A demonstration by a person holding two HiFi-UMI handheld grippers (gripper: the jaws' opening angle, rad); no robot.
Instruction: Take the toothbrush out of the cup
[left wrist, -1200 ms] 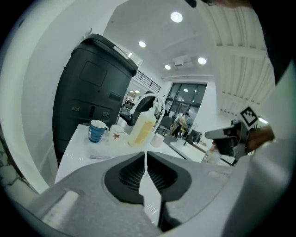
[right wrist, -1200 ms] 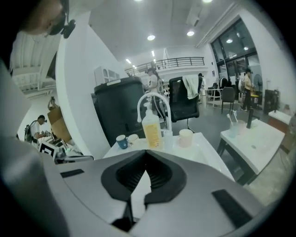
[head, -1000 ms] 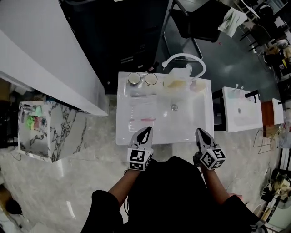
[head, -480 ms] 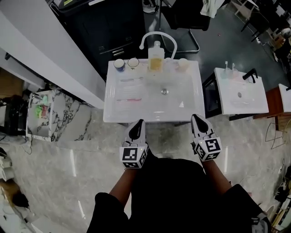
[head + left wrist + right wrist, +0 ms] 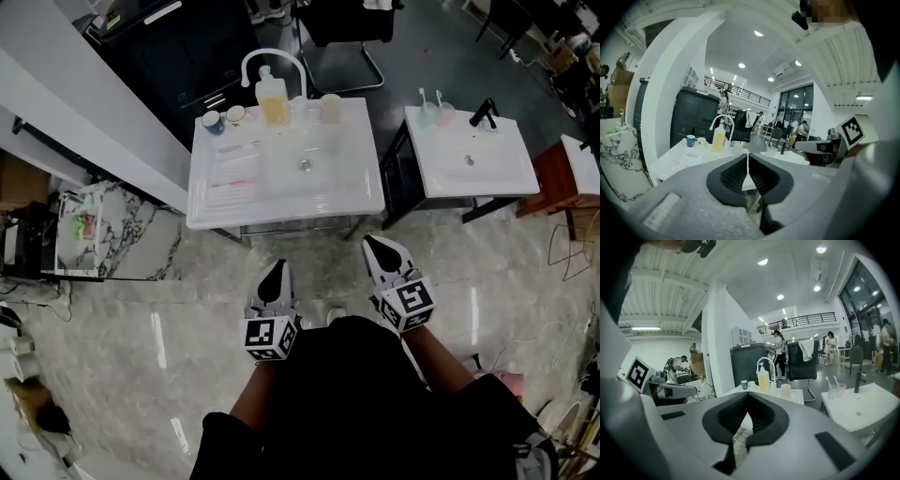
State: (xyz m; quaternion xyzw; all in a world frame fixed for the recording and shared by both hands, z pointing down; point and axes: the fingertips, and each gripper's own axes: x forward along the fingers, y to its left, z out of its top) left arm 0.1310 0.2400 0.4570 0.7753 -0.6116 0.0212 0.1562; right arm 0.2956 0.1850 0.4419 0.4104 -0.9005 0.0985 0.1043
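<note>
Two clear cups (image 5: 428, 114) stand side by side at the back of the smaller white sink (image 5: 487, 173) on the right, and a toothbrush (image 5: 421, 97) sticks up from each. The right gripper view shows the cups (image 5: 841, 389) and a toothbrush (image 5: 828, 381) far off to the right. My left gripper (image 5: 275, 270) and right gripper (image 5: 376, 244) are both shut and empty, held over the marble floor in front of the sinks, well short of the cups. Their jaws meet in the left gripper view (image 5: 747, 154) and the right gripper view (image 5: 748, 394).
The larger white sink (image 5: 281, 202) on the left carries a blue mug (image 5: 213, 122), a white mug (image 5: 234, 114), a soap bottle (image 5: 272, 103), a beige cup (image 5: 330, 108) and a white faucet (image 5: 272, 58). A black faucet (image 5: 483, 112) stands on the smaller sink. Black cabinets and a chair stand behind.
The person has stepped back: the larger sink slid up and left in the head view, and the smaller sink with the cups came into fuller view. Both grippers stayed shut.
</note>
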